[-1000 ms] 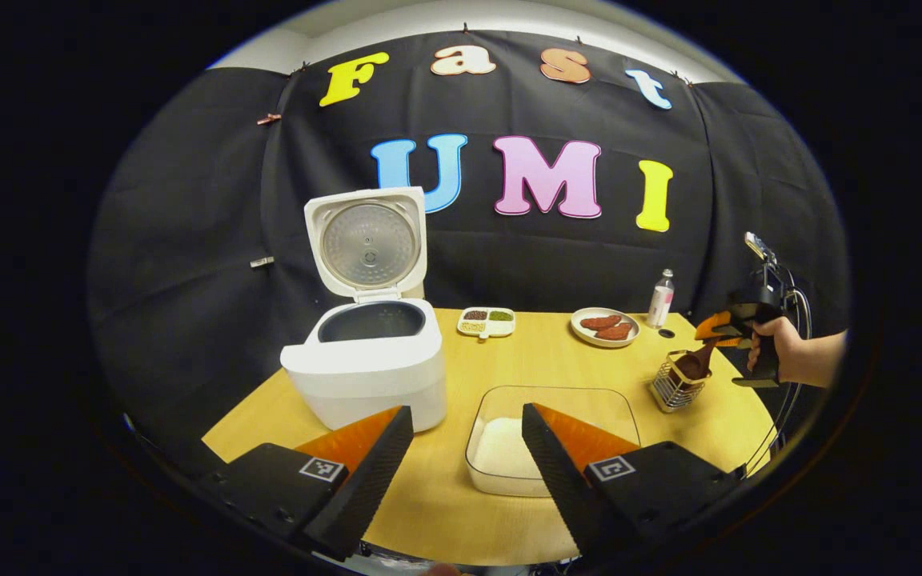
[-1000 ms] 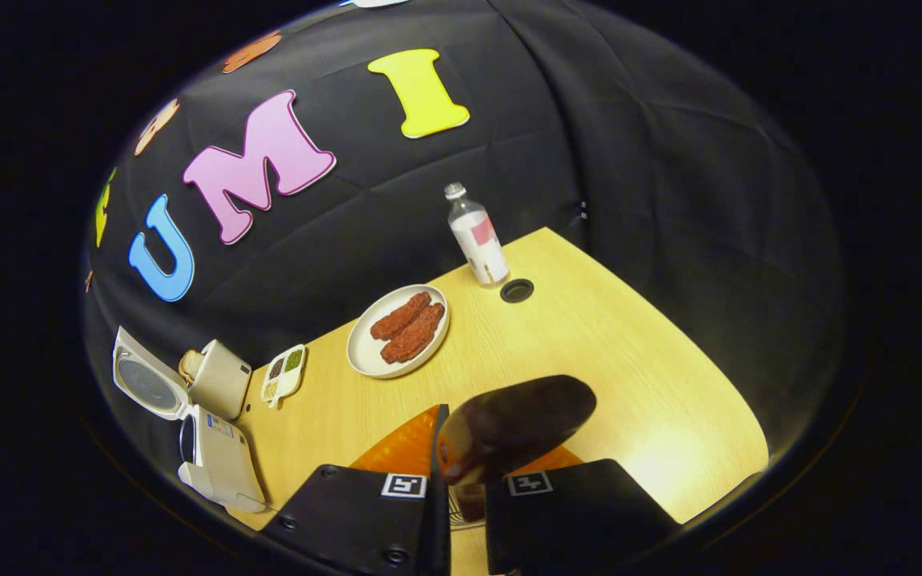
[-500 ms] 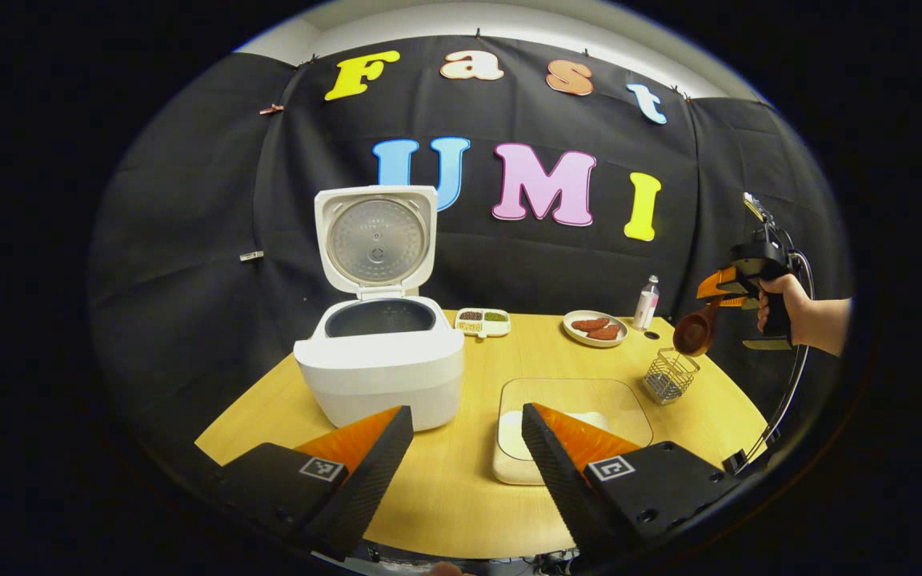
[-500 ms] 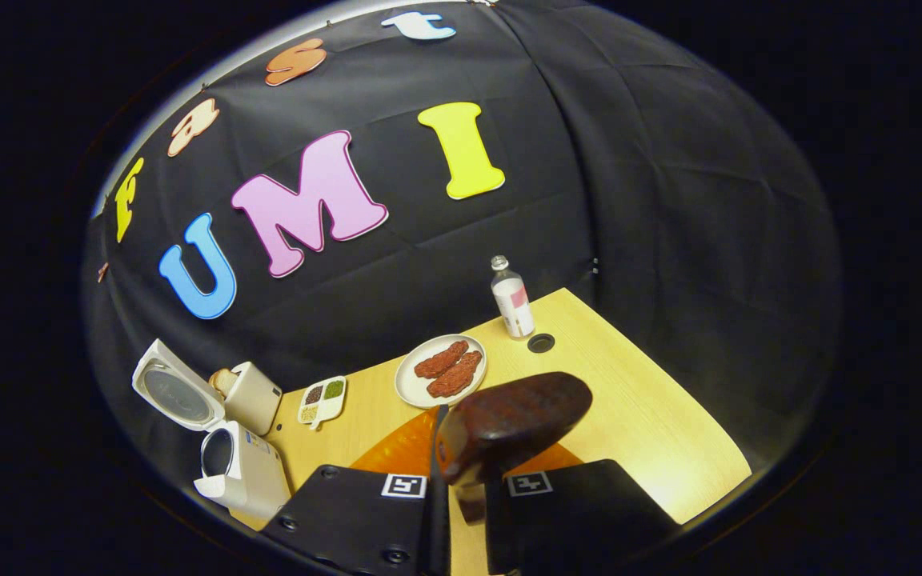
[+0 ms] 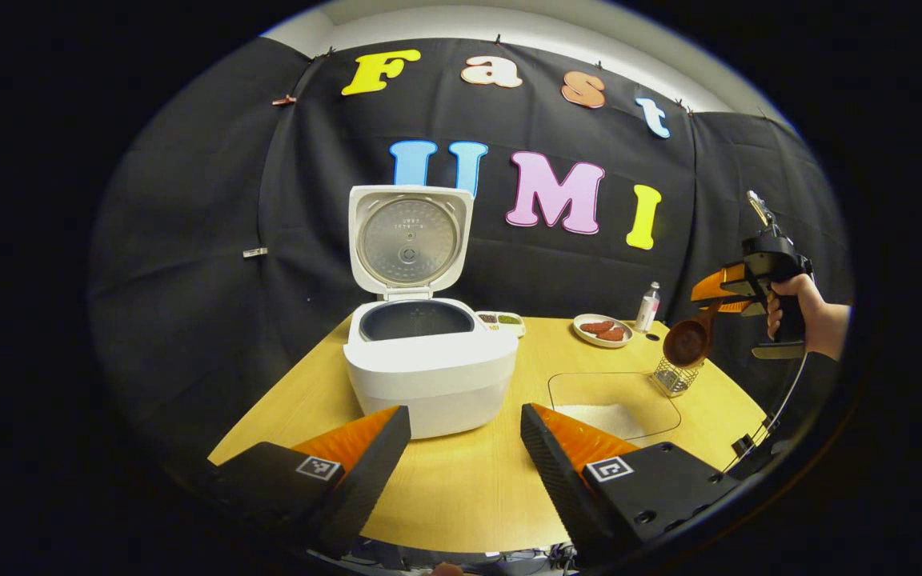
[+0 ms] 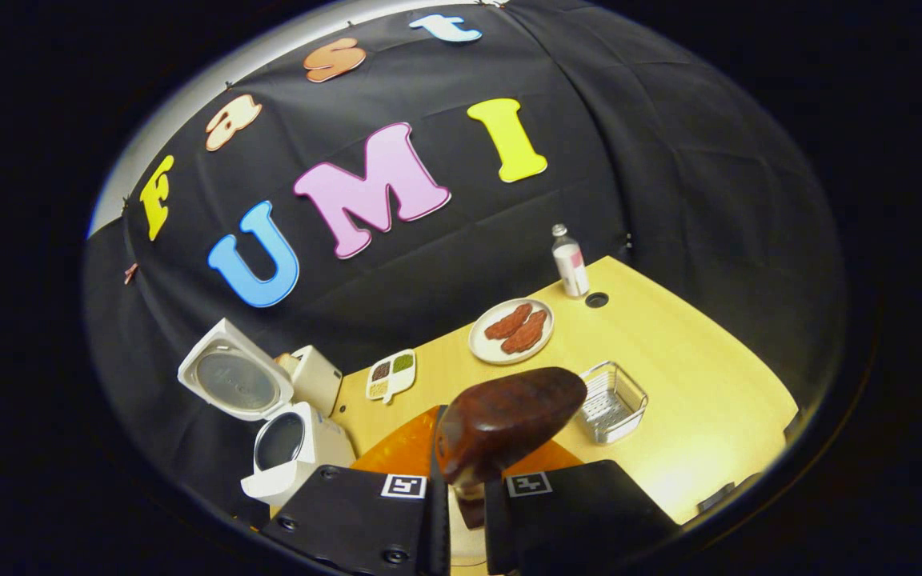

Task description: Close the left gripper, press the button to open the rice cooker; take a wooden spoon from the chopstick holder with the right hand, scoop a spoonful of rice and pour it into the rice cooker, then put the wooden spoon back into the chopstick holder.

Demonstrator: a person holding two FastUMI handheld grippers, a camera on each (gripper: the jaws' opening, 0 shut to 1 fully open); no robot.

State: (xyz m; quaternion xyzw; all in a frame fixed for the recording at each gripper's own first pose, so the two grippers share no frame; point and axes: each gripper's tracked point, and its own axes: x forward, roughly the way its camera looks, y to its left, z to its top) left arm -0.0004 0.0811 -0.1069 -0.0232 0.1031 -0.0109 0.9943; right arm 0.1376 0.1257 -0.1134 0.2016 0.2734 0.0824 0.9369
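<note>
The white rice cooker [image 5: 429, 372] stands on the wooden table [image 5: 461, 496] with its lid [image 5: 409, 240] raised and its dark pot showing. My left gripper [image 5: 465, 416] hovers open and empty in front of it. To its right lies a clear tray of rice [image 5: 613, 404]. Farther right, a hand holds my right gripper [image 5: 721, 292], shut on the handle of the wooden spoon [image 5: 687, 342]. The spoon's bowl hangs above the wire chopstick holder [image 5: 673, 376]. In the right gripper view, the spoon bowl [image 6: 509, 420] juts from my right gripper [image 6: 463, 480], with the holder [image 6: 611, 400] just beyond and the cooker [image 6: 293, 448] at lower left.
A plate of red-brown food [image 6: 511, 330], a small bottle [image 6: 570, 262] and a round hole in the tabletop [image 6: 596, 300] sit at the back right. A divided dish of grains [image 6: 390, 374] and a cream box [image 6: 315, 376] stand behind the cooker.
My right gripper has lifted the wooden spoon out of the chopstick holder and holds it above it. My left gripper has stayed open and drawn back to the left.
</note>
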